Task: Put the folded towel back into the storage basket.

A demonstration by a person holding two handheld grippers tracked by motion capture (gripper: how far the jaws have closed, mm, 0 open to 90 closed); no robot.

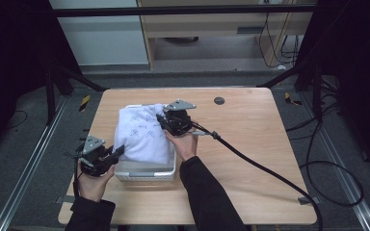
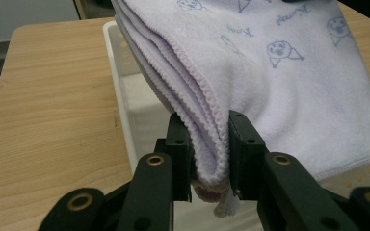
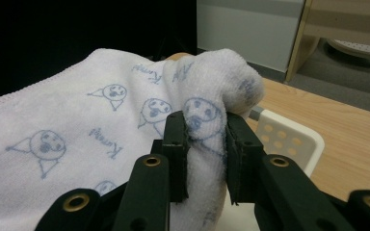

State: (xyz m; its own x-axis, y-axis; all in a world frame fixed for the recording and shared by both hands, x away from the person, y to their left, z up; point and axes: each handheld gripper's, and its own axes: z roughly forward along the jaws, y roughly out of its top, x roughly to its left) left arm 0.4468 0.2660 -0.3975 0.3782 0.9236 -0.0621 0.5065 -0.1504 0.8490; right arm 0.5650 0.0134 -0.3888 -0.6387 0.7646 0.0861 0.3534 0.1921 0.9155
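A folded white towel (image 1: 142, 132) printed with small blue faces hangs over a white perforated basket (image 1: 147, 173) on the wooden table. My left gripper (image 1: 118, 151) is shut on the towel's near left corner; in the left gripper view its pads pinch the stacked hemmed edges of the towel (image 2: 270, 72) at the left gripper (image 2: 211, 159). My right gripper (image 1: 166, 126) is shut on a bunched fold at the towel's far right; the right gripper view shows the towel (image 3: 77, 139) squeezed between the jaws of the right gripper (image 3: 206, 159). The basket rim (image 3: 289, 132) shows just behind.
The wooden table (image 1: 250, 134) has bare room to the right of the basket, crossed by the right gripper's black cable (image 1: 260, 166). A small dark round disc (image 1: 218, 100) sits near the table's far edge. Metal frame rails run along both sides of the table.
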